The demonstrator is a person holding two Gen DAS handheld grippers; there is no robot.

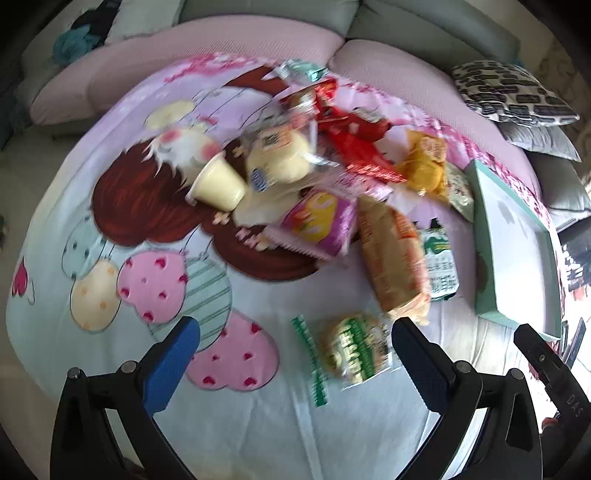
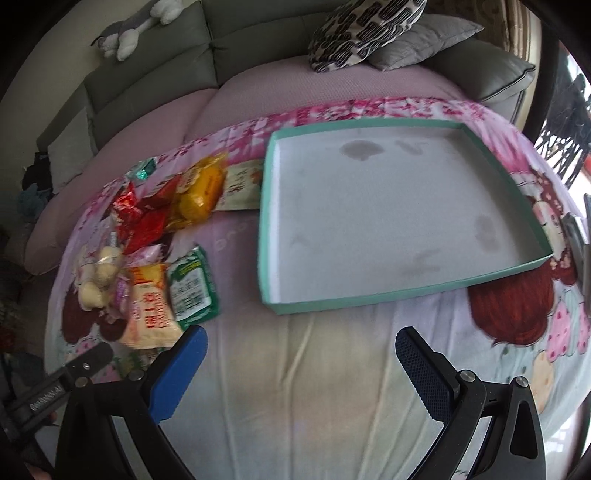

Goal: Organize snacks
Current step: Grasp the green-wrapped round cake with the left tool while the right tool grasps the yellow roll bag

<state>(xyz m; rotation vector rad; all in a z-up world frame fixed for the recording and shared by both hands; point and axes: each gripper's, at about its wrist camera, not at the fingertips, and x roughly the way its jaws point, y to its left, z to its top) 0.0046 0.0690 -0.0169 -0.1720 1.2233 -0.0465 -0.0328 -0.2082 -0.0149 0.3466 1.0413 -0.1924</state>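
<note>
A heap of snack packets lies on a cartoon-print cloth: a pale pudding cup [image 1: 218, 181], a pink packet [image 1: 317, 221], red wrappers [image 1: 354, 147], a yellow bag [image 1: 424, 166], an orange-beige pack [image 1: 395, 262] and a green packet [image 1: 439, 266]. A green-and-white packet [image 1: 351, 350] lies apart, nearest my left gripper [image 1: 295, 350], which is open and empty just above the cloth. A shallow teal-rimmed tray [image 2: 406, 291] is empty. My right gripper [image 2: 301, 354] is open and empty in front of the tray, with the snack heap [image 2: 147, 236] to its left.
A grey sofa [image 2: 147, 74] with pink seat cushions [image 1: 221, 55] curves behind the cloth. Patterned and grey pillows [image 2: 369, 33] lie behind the tray. A plush toy [image 2: 129, 29] sits on the sofa back. The other gripper's black body [image 1: 554, 380] shows at the right.
</note>
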